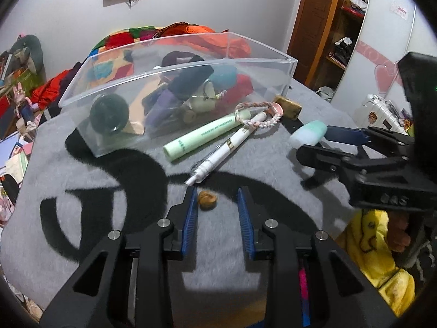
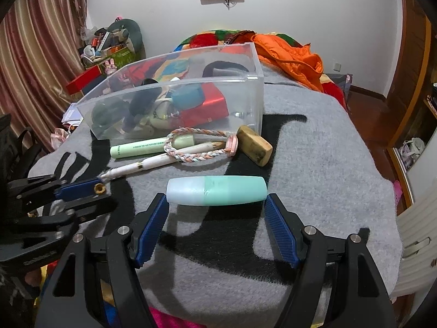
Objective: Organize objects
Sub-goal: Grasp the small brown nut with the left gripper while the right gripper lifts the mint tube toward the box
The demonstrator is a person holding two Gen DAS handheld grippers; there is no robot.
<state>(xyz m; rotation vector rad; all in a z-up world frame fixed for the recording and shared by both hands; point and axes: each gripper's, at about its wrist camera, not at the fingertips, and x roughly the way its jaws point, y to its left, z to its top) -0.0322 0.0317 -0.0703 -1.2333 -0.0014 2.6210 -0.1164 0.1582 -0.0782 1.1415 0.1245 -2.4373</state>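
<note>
A small brown nut [image 1: 207, 200] lies on the grey blanket [image 1: 82, 164] between the blue pads of my left gripper [image 1: 217, 194]. It sits against the left pad, with a gap to the right pad. In the right wrist view the left gripper [image 2: 108, 195] shows at the left edge with the nut [image 2: 99, 188] at its tip. My right gripper [image 2: 217, 199] grips a mint-green tube [image 2: 217, 190] lengthwise, one pad on each end; the tube [image 1: 308, 134] and right gripper [image 1: 312, 143] also show at the right of the left wrist view. Behind stands a clear plastic box [image 1: 177, 68] [image 2: 169, 82] holding several items.
In front of the box lie a pale green tube [image 1: 202, 136], a white pen [image 1: 226, 150], a braided cord [image 1: 262, 121] and a wooden block [image 1: 289, 108]. An orange jacket [image 2: 289, 54] is heaped behind. The blanket drops off at the right edge [image 2: 382, 177]. A yellow sleeve [image 1: 377, 246] is at lower right.
</note>
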